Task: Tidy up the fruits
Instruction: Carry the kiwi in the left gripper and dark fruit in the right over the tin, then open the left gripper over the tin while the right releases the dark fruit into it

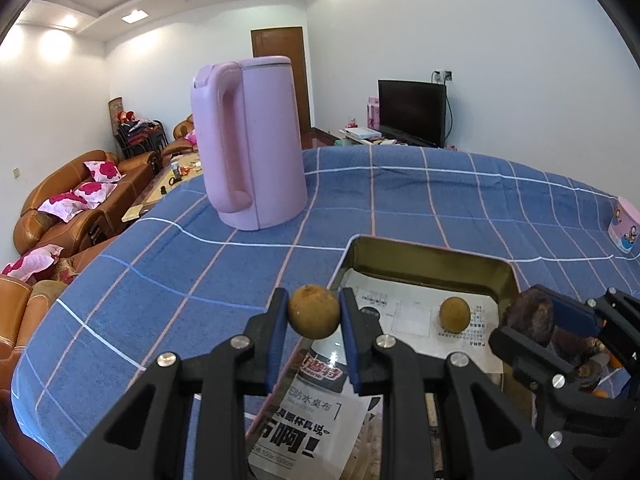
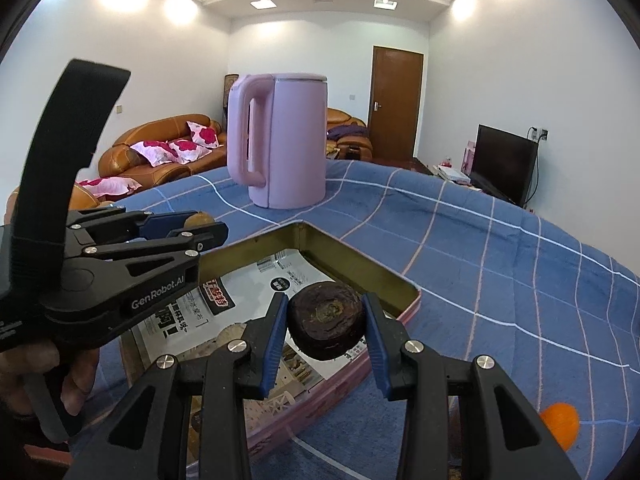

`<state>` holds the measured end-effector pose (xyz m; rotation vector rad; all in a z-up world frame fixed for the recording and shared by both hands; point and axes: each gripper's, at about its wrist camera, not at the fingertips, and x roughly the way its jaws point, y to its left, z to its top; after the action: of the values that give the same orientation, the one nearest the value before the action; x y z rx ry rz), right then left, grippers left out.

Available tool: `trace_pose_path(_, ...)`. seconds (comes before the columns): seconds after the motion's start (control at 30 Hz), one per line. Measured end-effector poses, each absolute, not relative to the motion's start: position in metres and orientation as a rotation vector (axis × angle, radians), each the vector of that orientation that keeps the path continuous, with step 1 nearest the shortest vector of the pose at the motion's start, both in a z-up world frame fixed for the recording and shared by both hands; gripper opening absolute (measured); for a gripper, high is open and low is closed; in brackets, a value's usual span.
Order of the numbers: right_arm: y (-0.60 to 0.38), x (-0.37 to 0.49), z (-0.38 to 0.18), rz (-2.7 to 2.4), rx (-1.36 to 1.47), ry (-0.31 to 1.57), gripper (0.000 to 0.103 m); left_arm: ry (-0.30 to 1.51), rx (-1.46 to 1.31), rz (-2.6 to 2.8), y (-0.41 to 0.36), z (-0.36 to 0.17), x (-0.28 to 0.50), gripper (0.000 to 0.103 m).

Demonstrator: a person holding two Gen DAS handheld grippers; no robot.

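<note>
The left gripper [image 1: 314, 317] is clamped on a small brown fruit [image 1: 314, 312] above the tin's [image 1: 424, 254] near-left edge; the right gripper [image 2: 326, 322] pinches a dark wrinkled fruit [image 2: 326, 320] over the tin; another brown fruit [image 1: 455, 315] lies inside.

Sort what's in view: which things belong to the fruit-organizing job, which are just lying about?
Job:
- left gripper shut on small brown fruit
- right gripper shut on dark wrinkled fruit
- metal tin, second brown fruit inside
- orange fruit on the cloth

Lying about:
- pink kettle
- pink round box
- TV
</note>
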<state>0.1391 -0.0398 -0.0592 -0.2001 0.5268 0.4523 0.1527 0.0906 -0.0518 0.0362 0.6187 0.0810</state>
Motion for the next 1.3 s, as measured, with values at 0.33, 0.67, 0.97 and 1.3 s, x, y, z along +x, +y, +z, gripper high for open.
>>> trace_pose_path(0.33, -0.038, 0.145, -0.062, 0.447, -0.204, 0.558, 0.039, 0.641, 0.055, 0.077, 0.087, -0.057, 0.158, 0.027)
trace_pose_path(0.67, -0.034, 0.151, -0.065, 0.441, -0.218, 0.599, 0.039, 0.678, 0.068, 0.069, 0.084, -0.063, 0.164, 0.027)
trace_pose_path(0.97, -0.029, 0.154, -0.068, 0.433, -0.236, 0.627, 0.04, 0.68, 0.111, 0.078, 0.079, -0.064, 0.164, 0.031)
trace_pose_path(1.3, -0.022, 0.151, -0.07, 0.426, -0.287, 0.621, 0.05, 0.669, 0.118, 0.073, 0.076, -0.063, 0.159, 0.06)
